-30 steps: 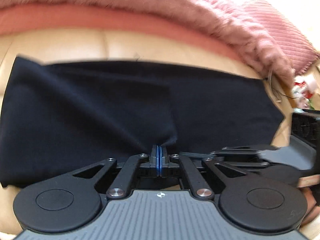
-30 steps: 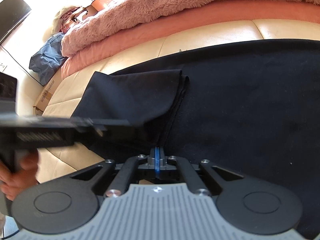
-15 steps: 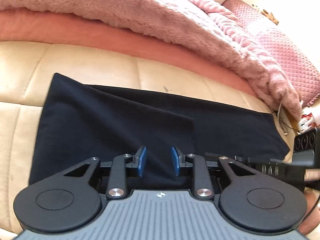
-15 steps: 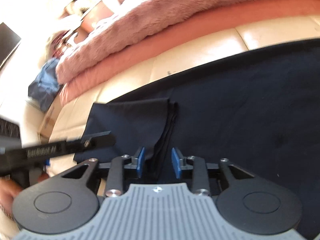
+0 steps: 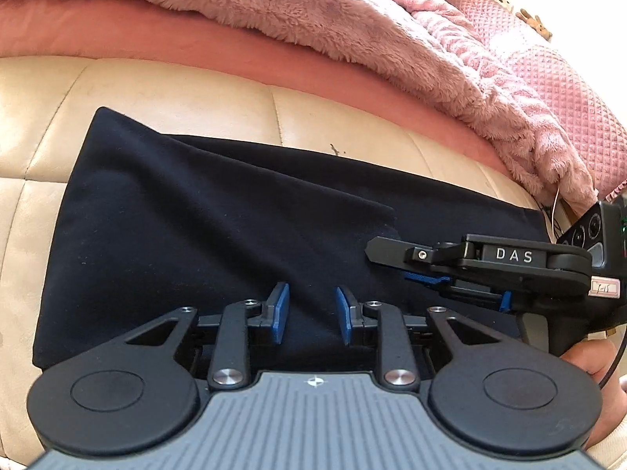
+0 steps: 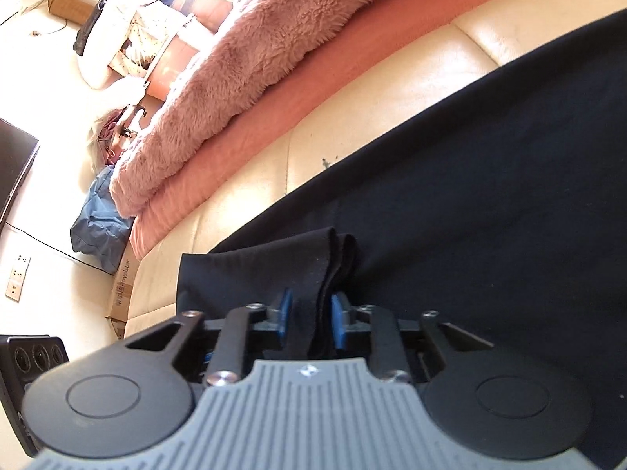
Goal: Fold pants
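Dark navy pants (image 5: 219,211) lie folded on a cream leather sofa, with one layer lying over the left part. My left gripper (image 5: 309,313) is open above the near edge of the pants, holding nothing. My right gripper also shows in the left wrist view (image 5: 392,252) at the right, over the fold's corner. In the right wrist view the pants (image 6: 470,203) fill the right side, and my right gripper (image 6: 311,317) is open with the hems of the folded layer (image 6: 333,254) lying loose between its blue pads.
A fluffy pink blanket (image 5: 313,11) over a salmon sheet (image 5: 164,35) lies along the back of the cream sofa (image 5: 156,98). A blue bag (image 6: 98,215), a cardboard box (image 6: 123,293) and a dark screen (image 6: 11,164) stand off the sofa's left end.
Both grippers were shut on the pants one second ago. They have opened, let the fabric go and drawn back a little. The folded layer now rests on the pants.
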Demonstrator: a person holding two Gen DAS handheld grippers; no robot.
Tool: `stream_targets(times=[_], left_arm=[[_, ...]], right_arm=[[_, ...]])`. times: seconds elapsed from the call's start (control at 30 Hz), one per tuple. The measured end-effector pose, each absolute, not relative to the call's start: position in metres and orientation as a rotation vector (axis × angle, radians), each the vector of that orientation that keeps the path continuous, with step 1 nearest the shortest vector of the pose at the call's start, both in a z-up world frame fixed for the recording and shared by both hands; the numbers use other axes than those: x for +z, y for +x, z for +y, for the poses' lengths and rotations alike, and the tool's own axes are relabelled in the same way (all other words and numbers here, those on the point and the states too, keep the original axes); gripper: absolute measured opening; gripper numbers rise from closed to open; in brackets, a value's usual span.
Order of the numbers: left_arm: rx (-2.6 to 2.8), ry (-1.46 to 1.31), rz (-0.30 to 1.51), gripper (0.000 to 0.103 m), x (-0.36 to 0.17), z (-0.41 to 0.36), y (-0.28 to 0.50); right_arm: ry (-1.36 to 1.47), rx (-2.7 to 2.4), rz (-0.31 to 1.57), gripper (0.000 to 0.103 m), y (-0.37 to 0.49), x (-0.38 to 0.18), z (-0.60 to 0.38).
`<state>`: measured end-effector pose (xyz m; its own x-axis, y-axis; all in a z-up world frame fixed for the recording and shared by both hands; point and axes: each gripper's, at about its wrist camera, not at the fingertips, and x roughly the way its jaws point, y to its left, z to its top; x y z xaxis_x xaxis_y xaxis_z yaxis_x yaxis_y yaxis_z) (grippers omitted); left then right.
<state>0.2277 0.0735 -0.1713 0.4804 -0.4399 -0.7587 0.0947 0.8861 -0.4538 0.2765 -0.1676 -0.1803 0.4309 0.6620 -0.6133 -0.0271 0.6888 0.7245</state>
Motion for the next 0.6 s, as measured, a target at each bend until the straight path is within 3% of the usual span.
stream_targets(times=[0.07, 0.23, 0.6], left_arm=[[-0.329, -0.386, 1.021, 0.030, -0.172, 0.075, 0.228], [-0.298, -0.387, 0.948, 0.030, -0.152, 0.084, 0.216], [-0.138, -0.436, 0.792, 0.030, -0.102, 0.143, 0.178]], right_arm=[[0.725, 0.469, 1.056, 0.003, 0.276, -0.184, -0.171], [0.696, 0.469, 1.044, 0.000, 0.275, -0.168, -0.167], [0.501, 0.516, 0.853, 0.000, 0.275, -0.009, -0.209]])
